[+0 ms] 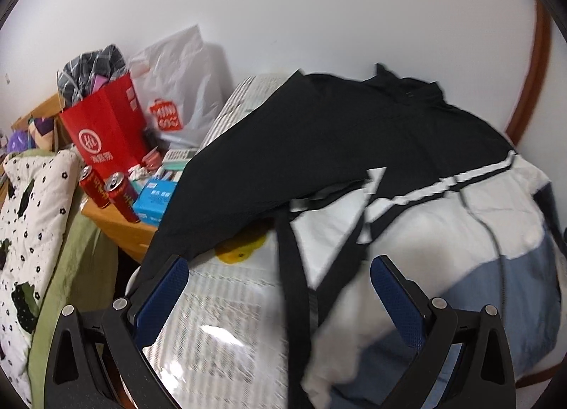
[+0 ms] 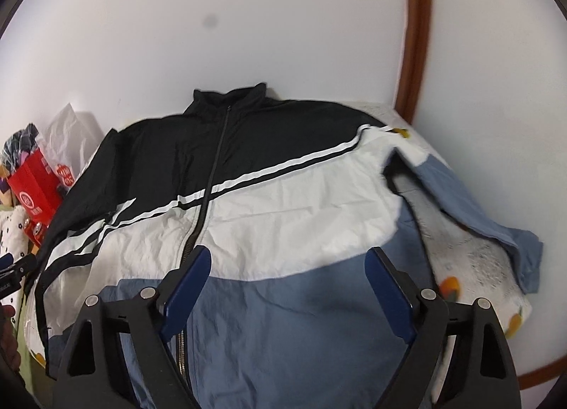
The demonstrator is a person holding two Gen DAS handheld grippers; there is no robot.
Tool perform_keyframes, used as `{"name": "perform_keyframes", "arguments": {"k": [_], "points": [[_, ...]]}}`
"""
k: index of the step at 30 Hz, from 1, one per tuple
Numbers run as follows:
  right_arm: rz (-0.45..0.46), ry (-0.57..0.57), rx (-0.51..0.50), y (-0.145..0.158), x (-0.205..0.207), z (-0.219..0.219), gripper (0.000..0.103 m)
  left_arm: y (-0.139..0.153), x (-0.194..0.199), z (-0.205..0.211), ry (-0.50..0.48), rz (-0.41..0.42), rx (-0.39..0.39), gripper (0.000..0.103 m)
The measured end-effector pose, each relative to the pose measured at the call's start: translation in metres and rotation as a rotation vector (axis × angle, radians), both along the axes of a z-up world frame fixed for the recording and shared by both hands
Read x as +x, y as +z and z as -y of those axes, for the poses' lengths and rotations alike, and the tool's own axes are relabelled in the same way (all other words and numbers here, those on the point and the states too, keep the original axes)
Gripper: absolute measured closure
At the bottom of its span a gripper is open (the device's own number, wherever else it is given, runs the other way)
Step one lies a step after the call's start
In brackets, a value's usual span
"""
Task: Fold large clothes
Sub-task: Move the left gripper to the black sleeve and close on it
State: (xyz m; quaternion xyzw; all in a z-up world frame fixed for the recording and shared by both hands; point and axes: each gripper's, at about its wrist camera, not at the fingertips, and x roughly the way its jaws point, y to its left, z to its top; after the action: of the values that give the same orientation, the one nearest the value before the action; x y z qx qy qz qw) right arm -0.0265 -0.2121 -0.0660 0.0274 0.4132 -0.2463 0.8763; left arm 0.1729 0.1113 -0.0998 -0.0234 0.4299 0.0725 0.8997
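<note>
where the bed (image 2: 475, 260) meets the plain white wall (image 2: 283, 37), one jacket (image 2: 283, 203) lies face up, zipped, collar at the wall and hem toward the onlooker, banded black, white and blue. its blue sleeve (image 2: 496, 210) runs out to the right over the printed bedcover, near the brown wooden frame (image 2: 414, 54), so little spare cover shows on that side. the black sleeve (image 1: 248, 175) reaches to the bed's left edge and droops past it. beside that edge stands a wooden side table (image 1: 120, 228) crowded with two red cans (image 1: 110, 192), one red paper bag (image 1: 106, 132), one white plastic bag (image 1: 180, 90) and a blue box (image 1: 156, 200); a flower-print quilt (image 1: 28, 224) lies further left. the left gripper (image 1: 280, 285) hangs over the black sleeve's end with jaws spread wide, holding nothing. the right gripper (image 2: 287, 274) hangs over the blue hem near the zipper, jaws likewise wide apart and empty.
</note>
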Motion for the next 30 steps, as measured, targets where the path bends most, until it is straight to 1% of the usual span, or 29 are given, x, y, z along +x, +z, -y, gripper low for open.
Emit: {"name": "perform_keyframes", "arguments": {"k": [2, 6, 8, 13, 19, 20, 22, 26, 30], "points": [[-0.017, 0.015, 0.007, -0.01, 0.012, -0.001, 0.015, -0.008, 0.007, -0.008, 0.013, -0.015, 0.0, 0.0], [-0.047, 0.037, 0.004, -0.027, 0.031, -0.006, 0.015, -0.026, 0.02, -0.029, 0.029, -0.052, -0.044, 0.001], [-0.058, 0.047, 0.006, -0.033, 0.039, -0.009, 0.015, -0.031, 0.023, -0.034, 0.038, -0.058, -0.044, 0.001], [-0.087, 0.059, -0.005, -0.046, 0.053, -0.018, 0.015, -0.037, 0.032, -0.044, 0.04, -0.052, -0.039, 0.001], [-0.114, 0.05, -0.015, -0.054, 0.057, -0.024, 0.015, -0.039, 0.033, -0.061, 0.042, -0.033, -0.017, 0.002], [-0.115, 0.048, -0.017, -0.055, 0.057, -0.025, 0.015, -0.041, 0.032, -0.064, 0.039, -0.035, -0.017, 0.003], [-0.117, 0.045, -0.02, -0.056, 0.057, -0.027, 0.015, -0.047, 0.033, -0.07, 0.033, -0.044, -0.021, 0.008], [-0.121, 0.052, -0.024, -0.057, 0.059, -0.032, 0.015, -0.055, 0.034, -0.075, 0.014, -0.052, -0.045, 0.011], [-0.13, 0.059, -0.038, -0.058, 0.061, -0.036, 0.015, -0.067, 0.035, -0.076, 0.013, -0.074, -0.016, 0.025]]}}
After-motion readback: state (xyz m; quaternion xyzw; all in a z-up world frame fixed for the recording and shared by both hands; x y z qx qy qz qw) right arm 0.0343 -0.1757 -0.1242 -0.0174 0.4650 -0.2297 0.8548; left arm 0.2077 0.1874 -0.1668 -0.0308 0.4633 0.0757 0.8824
